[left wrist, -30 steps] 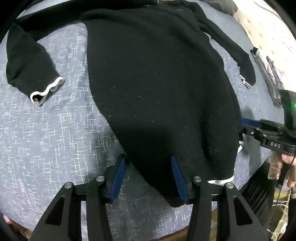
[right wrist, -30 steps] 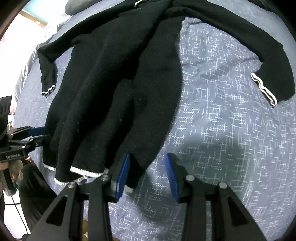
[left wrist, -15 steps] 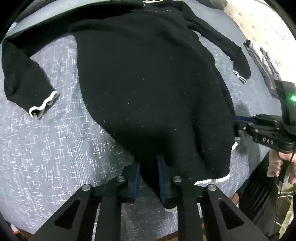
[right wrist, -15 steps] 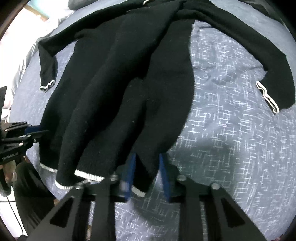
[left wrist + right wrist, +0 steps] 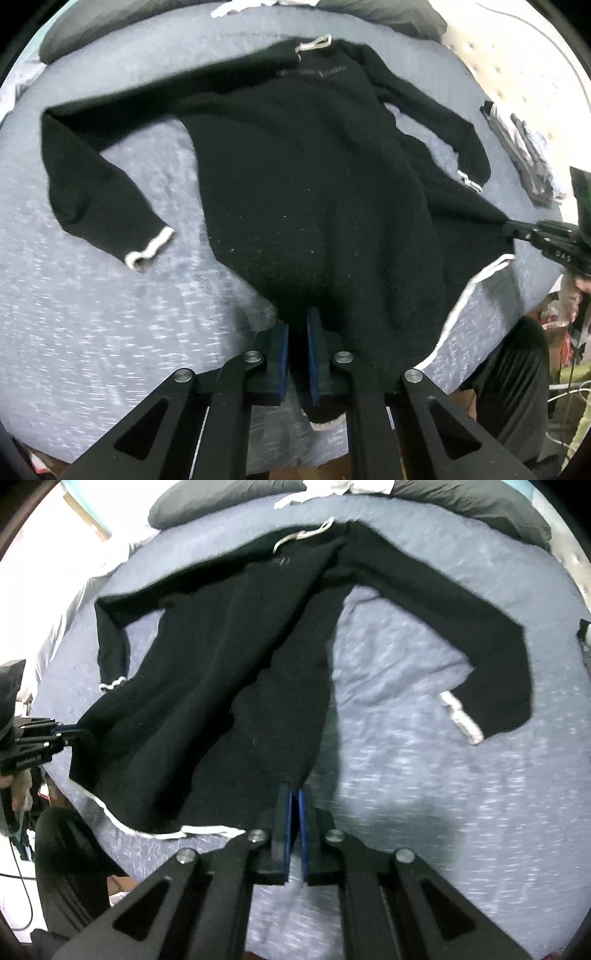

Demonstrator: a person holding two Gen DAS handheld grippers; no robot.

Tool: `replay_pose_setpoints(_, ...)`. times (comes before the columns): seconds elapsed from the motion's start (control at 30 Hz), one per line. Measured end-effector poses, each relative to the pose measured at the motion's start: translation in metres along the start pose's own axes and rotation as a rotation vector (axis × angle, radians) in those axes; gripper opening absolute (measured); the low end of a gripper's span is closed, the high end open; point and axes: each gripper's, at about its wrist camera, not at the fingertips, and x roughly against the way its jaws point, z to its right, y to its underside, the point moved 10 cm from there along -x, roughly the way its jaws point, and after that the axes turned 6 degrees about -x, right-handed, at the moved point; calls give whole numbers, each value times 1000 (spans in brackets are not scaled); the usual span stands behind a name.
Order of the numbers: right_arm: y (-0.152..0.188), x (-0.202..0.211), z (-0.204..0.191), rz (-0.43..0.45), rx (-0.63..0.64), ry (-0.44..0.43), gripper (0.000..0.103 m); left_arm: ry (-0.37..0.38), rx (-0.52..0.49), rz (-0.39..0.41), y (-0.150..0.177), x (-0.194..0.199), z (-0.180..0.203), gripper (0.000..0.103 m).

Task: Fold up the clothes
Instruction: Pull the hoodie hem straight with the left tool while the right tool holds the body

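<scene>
Blue-grey patterned bedding (image 5: 110, 302) covers the bed, and a black sweater (image 5: 314, 177) with white cuffs and hem is spread across it, sleeves out to either side. Its lower hem is raised off the bed at two points. The left claw (image 5: 297, 328) is pinched on the hem's left corner, and the right claw (image 5: 294, 805) is pressed together on the opposite corner. Dark pillows (image 5: 221, 498) are seen at the far end.
</scene>
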Motion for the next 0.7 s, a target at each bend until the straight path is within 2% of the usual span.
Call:
replay_pose_setpoints(0.17, -5, 30, 23, 30, 8, 26, 3, -7, 9, -4, -14, -14, 18, 9)
replay_pose_setpoints(0.33, 9, 47, 45, 19, 13, 49, 3, 12, 23, -36, -16, -32, 27, 8)
replay_pose_setpoints(0.7, 51, 18, 65, -97, -22, 97, 3, 24, 40, -90, -8, -56, 39, 9)
